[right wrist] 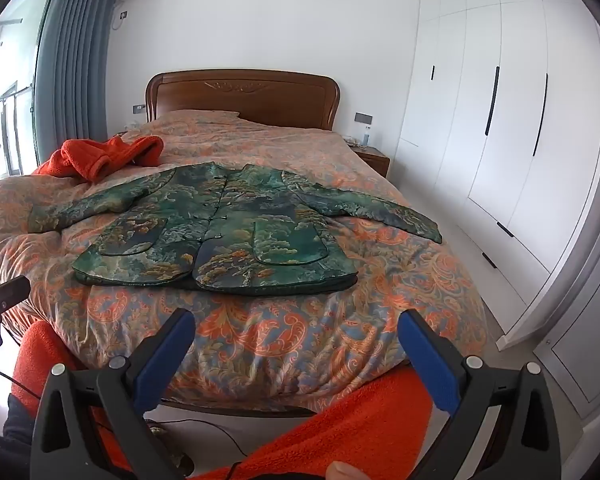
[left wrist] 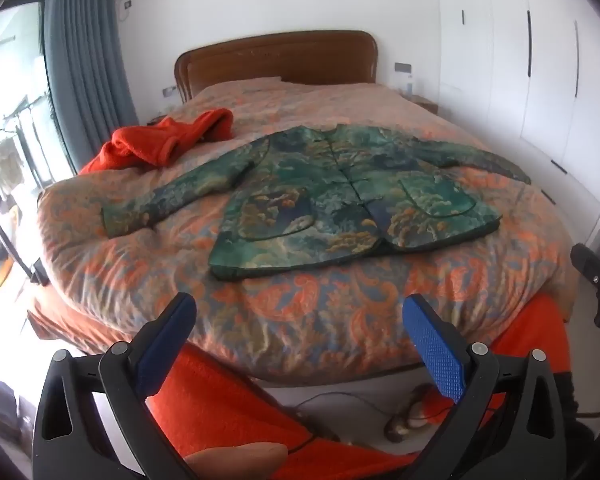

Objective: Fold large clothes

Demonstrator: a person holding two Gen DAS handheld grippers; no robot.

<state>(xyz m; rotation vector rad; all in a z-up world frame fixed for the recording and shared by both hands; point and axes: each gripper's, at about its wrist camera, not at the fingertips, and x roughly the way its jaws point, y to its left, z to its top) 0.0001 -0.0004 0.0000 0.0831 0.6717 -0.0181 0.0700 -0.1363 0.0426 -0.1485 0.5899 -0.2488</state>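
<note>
A green patterned jacket (left wrist: 332, 196) lies flat, front up, on the bed, sleeves spread to both sides; it also shows in the right wrist view (right wrist: 220, 232). My left gripper (left wrist: 300, 312) is open and empty, held off the foot of the bed, well short of the jacket's hem. My right gripper (right wrist: 296, 328) is open and empty too, at the foot of the bed, short of the hem. Part of the right gripper's body shows at the right edge of the left wrist view (left wrist: 596, 280).
An orange fleece garment (left wrist: 168, 140) lies crumpled at the bed's left side, near the jacket's left sleeve. The bed has an orange paisley quilt (left wrist: 300, 320) and a wooden headboard (right wrist: 244, 96). White wardrobes (right wrist: 500, 120) line the right wall. Cables and slippers (left wrist: 408, 420) lie on the floor.
</note>
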